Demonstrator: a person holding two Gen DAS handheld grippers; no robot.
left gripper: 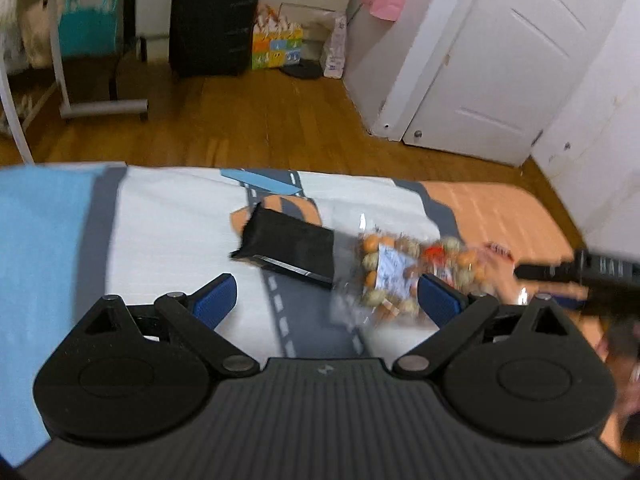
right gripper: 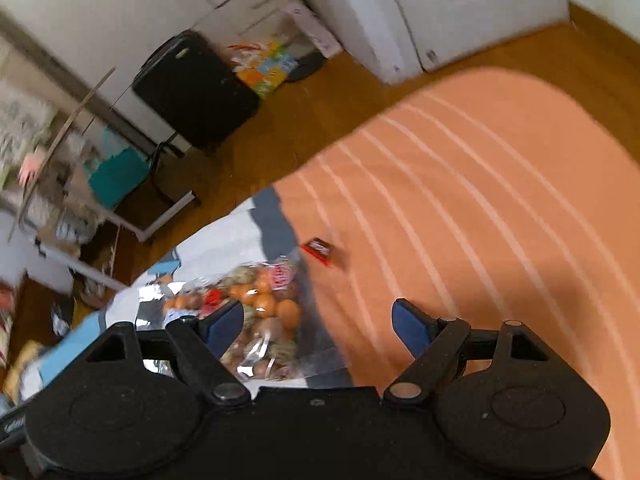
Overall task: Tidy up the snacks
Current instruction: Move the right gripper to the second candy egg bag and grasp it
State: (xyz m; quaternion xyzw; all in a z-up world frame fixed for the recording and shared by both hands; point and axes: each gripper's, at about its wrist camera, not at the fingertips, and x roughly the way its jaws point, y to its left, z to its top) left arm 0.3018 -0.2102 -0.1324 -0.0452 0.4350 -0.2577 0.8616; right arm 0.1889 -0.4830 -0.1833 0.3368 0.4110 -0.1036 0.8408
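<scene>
The left gripper [left gripper: 326,300] hangs above a bed [left gripper: 160,220] covered in a soft printed sheet of white, grey road stripes, pale blue and orange bands. Its blue ribbed fingers [left gripper: 214,300] are spread wide with nothing between them. Below it lies a flat, matte black pouch [left gripper: 290,246], rectangular and slightly creased, touching a crinkly clear plastic bag of snacks [left gripper: 394,274] filled with small round orange and beige pieces and bearing a white label. A small red wrapped candy [right gripper: 319,249] sits apart on the orange striped part of the sheet, just beyond the bag. The right gripper [right gripper: 318,320] hovers over the bag's edge and the orange stripes, its fingers [right gripper: 410,326] also parted broadly and gripping nothing. Behind the bed are a glossy wooden floor [left gripper: 260,120], a hard-shell black suitcase [left gripper: 214,18] and a white panelled door [left gripper: 500,52].
</scene>
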